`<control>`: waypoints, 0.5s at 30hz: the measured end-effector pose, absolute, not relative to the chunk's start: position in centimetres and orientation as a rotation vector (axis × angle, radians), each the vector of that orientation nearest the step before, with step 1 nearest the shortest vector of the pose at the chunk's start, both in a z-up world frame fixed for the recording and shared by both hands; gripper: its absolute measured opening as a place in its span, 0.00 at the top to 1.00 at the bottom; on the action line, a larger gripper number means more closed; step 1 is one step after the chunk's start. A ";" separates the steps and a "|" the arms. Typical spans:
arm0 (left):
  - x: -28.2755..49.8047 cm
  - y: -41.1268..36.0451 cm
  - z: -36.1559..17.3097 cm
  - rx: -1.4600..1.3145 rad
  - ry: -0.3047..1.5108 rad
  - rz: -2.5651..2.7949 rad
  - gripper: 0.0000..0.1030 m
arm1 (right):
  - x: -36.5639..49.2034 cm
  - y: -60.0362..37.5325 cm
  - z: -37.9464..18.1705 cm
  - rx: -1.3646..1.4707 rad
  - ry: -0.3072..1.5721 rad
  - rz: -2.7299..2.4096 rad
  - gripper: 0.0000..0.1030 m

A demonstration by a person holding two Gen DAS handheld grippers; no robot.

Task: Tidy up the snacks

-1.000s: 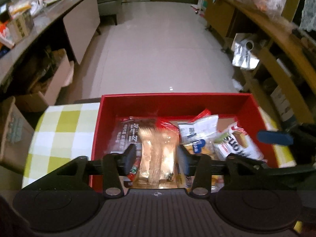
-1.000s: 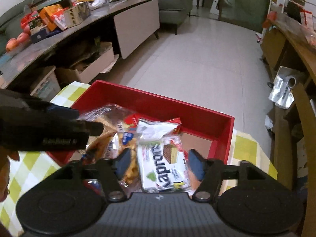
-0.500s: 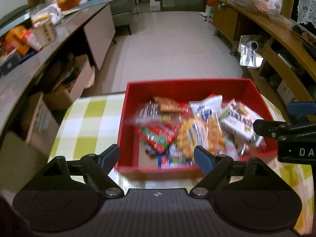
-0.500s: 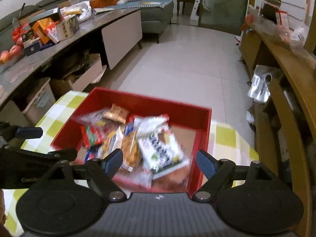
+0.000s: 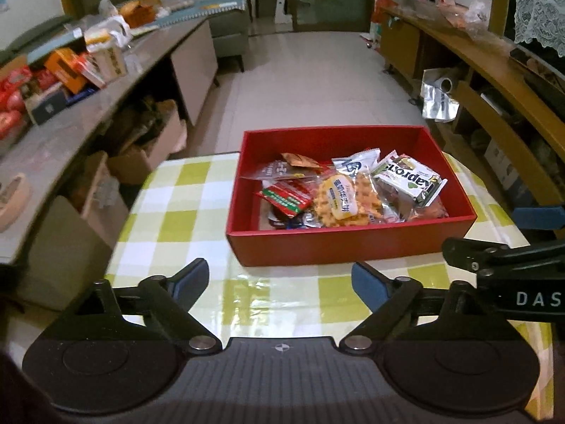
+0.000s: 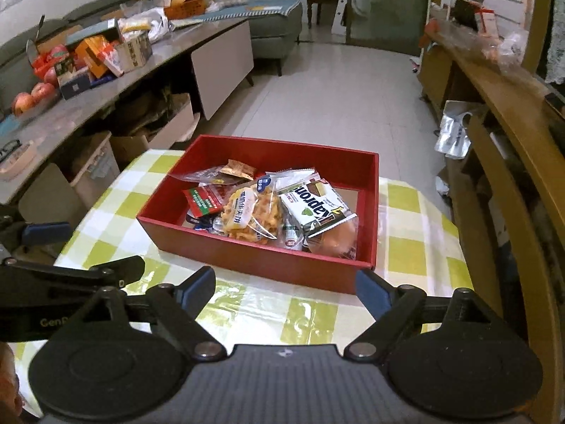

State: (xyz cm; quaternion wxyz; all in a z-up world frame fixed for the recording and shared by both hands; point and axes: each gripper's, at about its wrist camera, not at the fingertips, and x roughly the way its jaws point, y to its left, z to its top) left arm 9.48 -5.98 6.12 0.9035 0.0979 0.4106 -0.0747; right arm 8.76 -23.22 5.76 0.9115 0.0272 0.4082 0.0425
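While angled down at red box (image 5: 349,247):
Left tool (image 5: 279,277): near side, empty, jaws opening.
Right tool (image 6: 286,284): near side, empty, jaws opening.

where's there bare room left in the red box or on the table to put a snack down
In the red box, the far strip along the back wall and the left edge beside the red packet are bare. The middle and right are piled with packets. The checked tablecloth left of the box and in front of it is free.
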 end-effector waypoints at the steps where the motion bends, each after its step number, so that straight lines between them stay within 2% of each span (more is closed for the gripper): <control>1: 9.2 -5.9 6.3 0.202 0.841 -0.156 0.09 | 8.4 -23.3 5.9 0.065 0.839 0.089 0.10; 15: 6.2 -5.1 7.0 0.207 0.805 -0.148 0.09 | 5.6 -22.8 6.2 0.090 0.829 0.098 0.09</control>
